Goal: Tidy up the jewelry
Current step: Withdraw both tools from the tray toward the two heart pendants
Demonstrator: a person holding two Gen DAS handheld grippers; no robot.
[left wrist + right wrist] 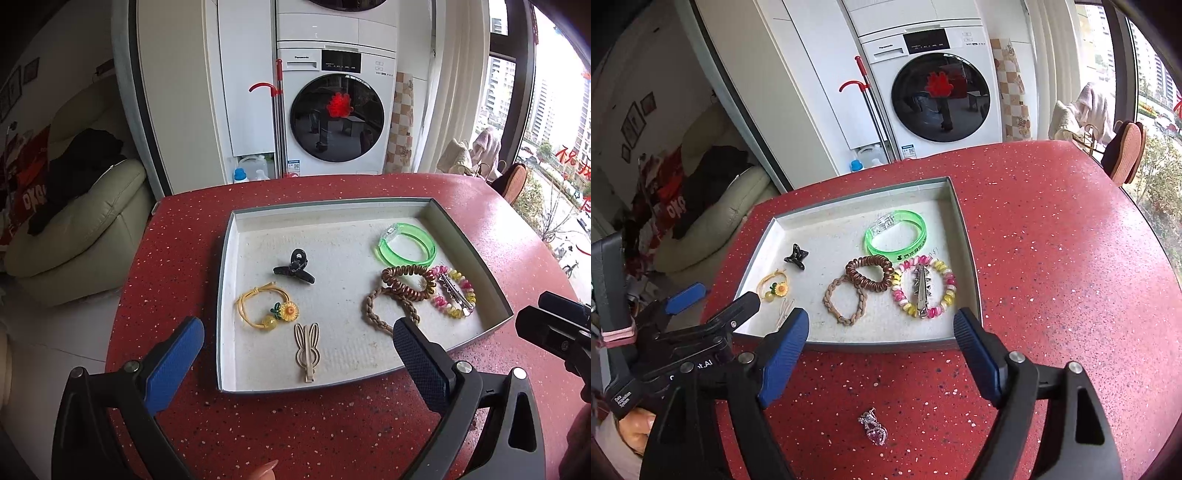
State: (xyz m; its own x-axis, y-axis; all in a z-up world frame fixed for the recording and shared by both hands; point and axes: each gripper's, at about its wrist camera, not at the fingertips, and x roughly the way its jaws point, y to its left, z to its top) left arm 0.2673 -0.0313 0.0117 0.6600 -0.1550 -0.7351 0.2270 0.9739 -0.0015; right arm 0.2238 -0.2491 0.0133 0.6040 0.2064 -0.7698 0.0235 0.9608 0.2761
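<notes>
My left gripper [297, 343] hangs over the near edge of the tray [226, 280], fingers [173, 363] spread wide with nothing between them. My right gripper [881, 334] also hangs with its fingers released and empty, above the tray's near right corner. The tray sits on the red surface [1052, 258]. Inside it, left side: black claw clip [294, 266], yellow flower tie [266, 309], rabbit clip [308, 349]. Right side: green bangle [895, 234], brown coil tie [870, 272] overlapping a braided tie [846, 300], and a pink-yellow coil tie [925, 288] with a silver clip [921, 290] lying across it. One pink brooch [873, 428] lies outside the tray, on the surface near me, between my right fingers in the right wrist view. My left gripper crowds the lower left of that view. Beyond the surface stand a washer [334, 114], a mop [277, 110] and a sofa [81, 221].
</notes>
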